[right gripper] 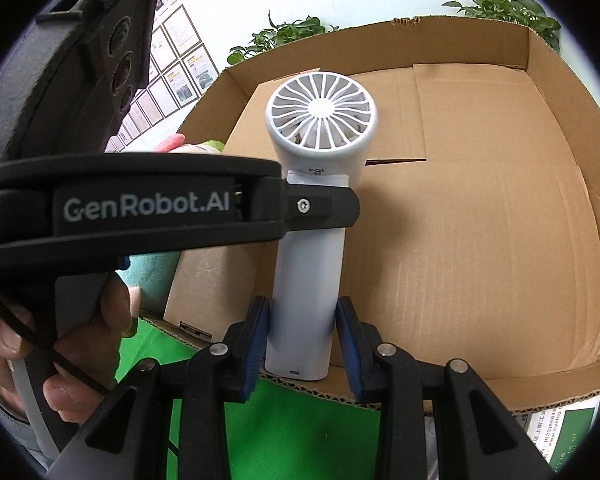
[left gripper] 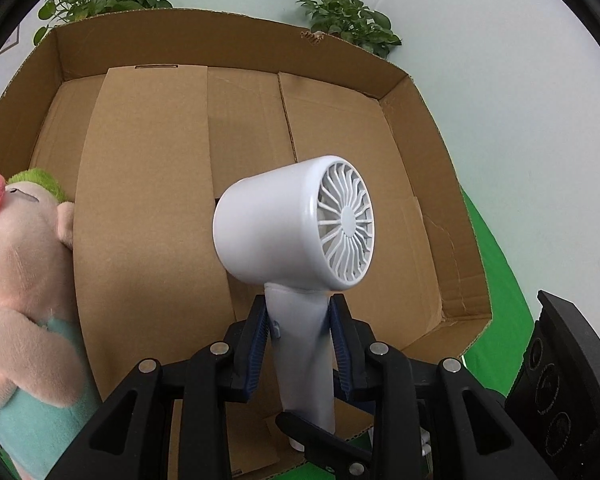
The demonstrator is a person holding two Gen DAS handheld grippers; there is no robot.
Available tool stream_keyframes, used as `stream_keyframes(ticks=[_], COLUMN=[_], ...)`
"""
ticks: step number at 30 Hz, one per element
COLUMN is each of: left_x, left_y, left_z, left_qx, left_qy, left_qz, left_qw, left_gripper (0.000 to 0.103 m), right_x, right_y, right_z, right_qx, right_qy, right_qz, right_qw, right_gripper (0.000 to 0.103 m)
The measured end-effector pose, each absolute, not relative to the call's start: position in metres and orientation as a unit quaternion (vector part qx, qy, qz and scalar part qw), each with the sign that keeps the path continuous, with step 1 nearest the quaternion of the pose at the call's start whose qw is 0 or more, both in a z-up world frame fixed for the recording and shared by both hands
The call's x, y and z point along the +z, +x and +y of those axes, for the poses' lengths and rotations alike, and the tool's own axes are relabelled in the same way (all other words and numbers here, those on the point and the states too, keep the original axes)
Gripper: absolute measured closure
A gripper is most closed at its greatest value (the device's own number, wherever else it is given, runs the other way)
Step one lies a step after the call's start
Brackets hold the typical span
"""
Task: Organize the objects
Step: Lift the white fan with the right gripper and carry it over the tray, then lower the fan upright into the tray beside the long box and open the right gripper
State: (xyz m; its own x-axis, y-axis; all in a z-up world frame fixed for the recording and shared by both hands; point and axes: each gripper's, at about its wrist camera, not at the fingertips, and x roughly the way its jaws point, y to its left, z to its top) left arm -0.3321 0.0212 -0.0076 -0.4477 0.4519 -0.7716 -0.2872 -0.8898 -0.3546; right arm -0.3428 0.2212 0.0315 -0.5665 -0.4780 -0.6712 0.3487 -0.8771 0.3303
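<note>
A white handheld fan (left gripper: 296, 220) stands upright over the front edge of a large open cardboard box (left gripper: 148, 184). My left gripper (left gripper: 299, 312) is shut on the fan's handle just below the head. My right gripper (right gripper: 303, 312) is shut on the lower handle of the same fan (right gripper: 320, 120). In the right wrist view the left gripper's black finger (right gripper: 312, 206) crosses the handle higher up. The box (right gripper: 480, 220) floor behind the fan is bare. A pink plush toy (left gripper: 24, 280) with a teal body and green hair leans at the box's left side.
Green cloth (left gripper: 496, 264) covers the surface around the box. Potted plants (left gripper: 344, 16) stand behind the box against a pale wall. Framed papers (right gripper: 180, 60) hang on the wall at left. A printed sheet (right gripper: 564, 428) lies by the box's near right corner.
</note>
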Motion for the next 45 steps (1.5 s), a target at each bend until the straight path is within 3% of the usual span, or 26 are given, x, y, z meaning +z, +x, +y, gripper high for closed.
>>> stream_keyframes(ticks=[20, 27, 28, 30, 31, 32, 34, 35, 36, 45], left_x=[0.034, 0.043, 0.045, 0.05, 0.055, 0.058, 0.066, 0.068, 0.07, 0.052], left_y=[-0.275, -0.247, -0.242, -0.227, -0.214, -0.212, -0.185, -0.178, -0.159, -0.09], left_z=[-0.031, -0.049, -0.049, -0.053, -0.052, -0.05, -0.048, -0.049, -0.052, -0.053], left_qx=[0.883, 0.902, 0.907, 0.915, 0.925, 0.928, 0.944, 0.948, 0.959, 0.962], left_qy=[-0.417, -0.393, -0.388, -0.375, -0.357, -0.351, -0.317, -0.308, -0.278, -0.273], left_qz=[-0.09, -0.065, -0.056, -0.043, -0.023, -0.016, 0.009, 0.008, 0.0, 0.006], left_qw=[0.198, 0.165, 0.157, 0.144, 0.129, 0.123, 0.085, 0.077, 0.056, -0.002], left_gripper=[0.076, 0.076, 0.076, 0.074, 0.073, 0.066, 0.039, 0.017, 0.002, 0.0], right_x=[0.023, 0.023, 0.024, 0.037, 0.048, 0.06, 0.079, 0.084, 0.088, 0.072], right_y=[-0.321, -0.318, -0.318, -0.305, -0.298, -0.285, -0.263, -0.263, -0.264, -0.249], right_z=[0.206, 0.198, 0.198, 0.202, 0.205, 0.208, 0.216, 0.218, 0.224, 0.248], right_qx=[-0.886, -0.882, -0.883, -0.898, -0.911, -0.923, -0.938, -0.942, -0.944, -0.95], right_qy=[0.43, 0.437, 0.435, 0.404, 0.38, 0.352, 0.312, 0.301, 0.296, 0.306], right_qz=[-0.005, -0.02, -0.022, -0.029, -0.023, -0.019, -0.005, 0.002, 0.008, 0.006], right_qw=[0.173, 0.177, 0.177, 0.17, 0.159, 0.154, 0.148, 0.146, 0.144, 0.068], right_gripper=[0.068, 0.065, 0.061, 0.036, 0.015, 0.006, 0.001, 0.001, 0.001, 0.001])
